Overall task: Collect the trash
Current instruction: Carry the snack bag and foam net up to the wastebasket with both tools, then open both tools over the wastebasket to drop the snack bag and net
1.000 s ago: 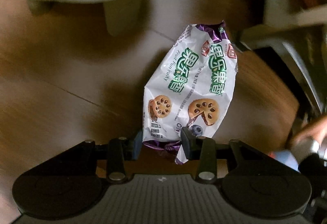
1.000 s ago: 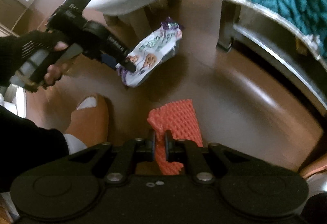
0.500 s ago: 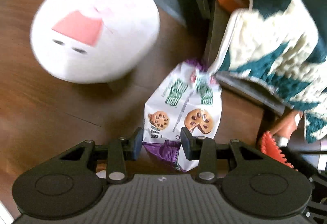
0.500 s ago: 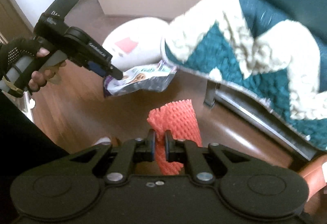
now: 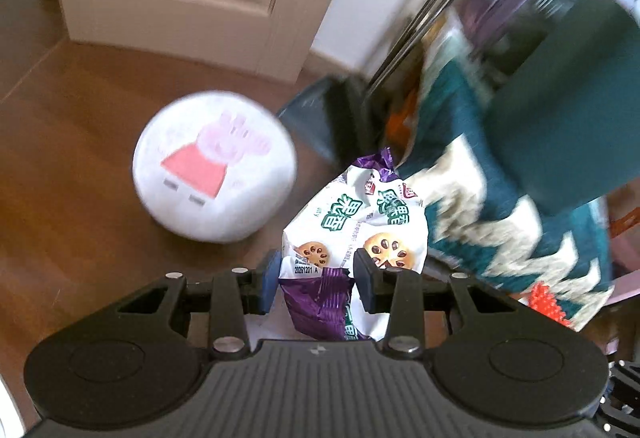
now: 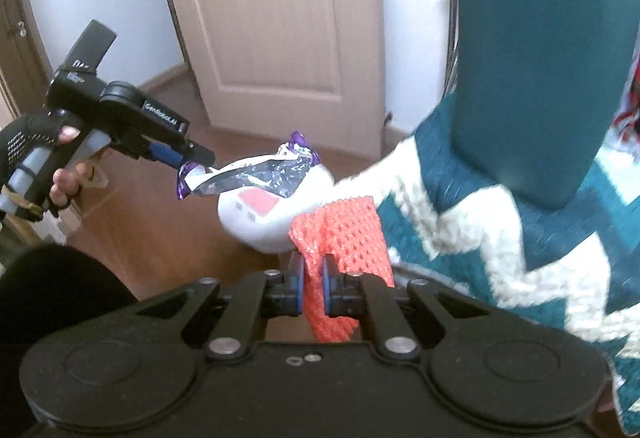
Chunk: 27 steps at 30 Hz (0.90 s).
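Both tools, snack wrapper point(image 5: 352, 234) and orange foam net point(image 6: 340, 234), now well above floor.

we see a crinkled white and purple snack wrapper point(image 5: 352, 234) with cookie pictures held up off the floor, and an orange foam net point(image 6: 340, 238) hanging bunched

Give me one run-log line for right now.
left gripper: shut on snack wrapper | right gripper: shut on orange foam net | both off floor | bin: not visible
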Motion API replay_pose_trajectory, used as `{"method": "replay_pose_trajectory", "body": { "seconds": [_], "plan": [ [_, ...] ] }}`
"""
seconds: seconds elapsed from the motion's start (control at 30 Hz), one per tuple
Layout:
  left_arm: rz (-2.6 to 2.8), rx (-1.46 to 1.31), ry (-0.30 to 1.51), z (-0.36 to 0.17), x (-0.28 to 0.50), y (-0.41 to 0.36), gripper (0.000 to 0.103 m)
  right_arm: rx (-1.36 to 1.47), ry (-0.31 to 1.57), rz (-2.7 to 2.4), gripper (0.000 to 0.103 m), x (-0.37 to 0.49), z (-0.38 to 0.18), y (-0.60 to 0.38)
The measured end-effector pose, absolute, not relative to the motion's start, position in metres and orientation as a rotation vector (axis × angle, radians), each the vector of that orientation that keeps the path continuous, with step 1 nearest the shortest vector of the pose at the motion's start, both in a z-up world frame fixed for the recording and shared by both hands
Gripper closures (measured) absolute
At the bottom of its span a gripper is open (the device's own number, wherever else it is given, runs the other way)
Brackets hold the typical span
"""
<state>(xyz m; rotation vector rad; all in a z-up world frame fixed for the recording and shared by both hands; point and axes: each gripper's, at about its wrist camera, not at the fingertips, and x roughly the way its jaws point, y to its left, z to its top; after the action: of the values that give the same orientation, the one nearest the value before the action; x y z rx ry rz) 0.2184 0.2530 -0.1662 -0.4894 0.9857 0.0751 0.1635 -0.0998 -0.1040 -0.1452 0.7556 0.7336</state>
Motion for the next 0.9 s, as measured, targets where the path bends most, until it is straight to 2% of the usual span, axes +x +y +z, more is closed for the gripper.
{"method": "replay_pose_trajectory", "body": {
  "seconds": [0.43, 0.7, 0.9],
  "plan": [
    [-0.038, -0.444, 0.707, -0.014, 0.206, 0.184, 0.065, -0.144, 0.478, 0.653, 0.095, 0.175, 0.023, -0.158],
    [-0.092, -0.348, 0.558, 0.078, 0.236, 0.124, 0.065, -0.128, 0.324, 0.565, 0.095, 0.218, 0.087, -0.187],
    [-0.109, -0.260, 0.495, 0.117, 0.273, 0.074, 0.065, -0.151, 0.247, 0.525, 0.095, 0.257, 0.117, -0.193]
  ]
}}
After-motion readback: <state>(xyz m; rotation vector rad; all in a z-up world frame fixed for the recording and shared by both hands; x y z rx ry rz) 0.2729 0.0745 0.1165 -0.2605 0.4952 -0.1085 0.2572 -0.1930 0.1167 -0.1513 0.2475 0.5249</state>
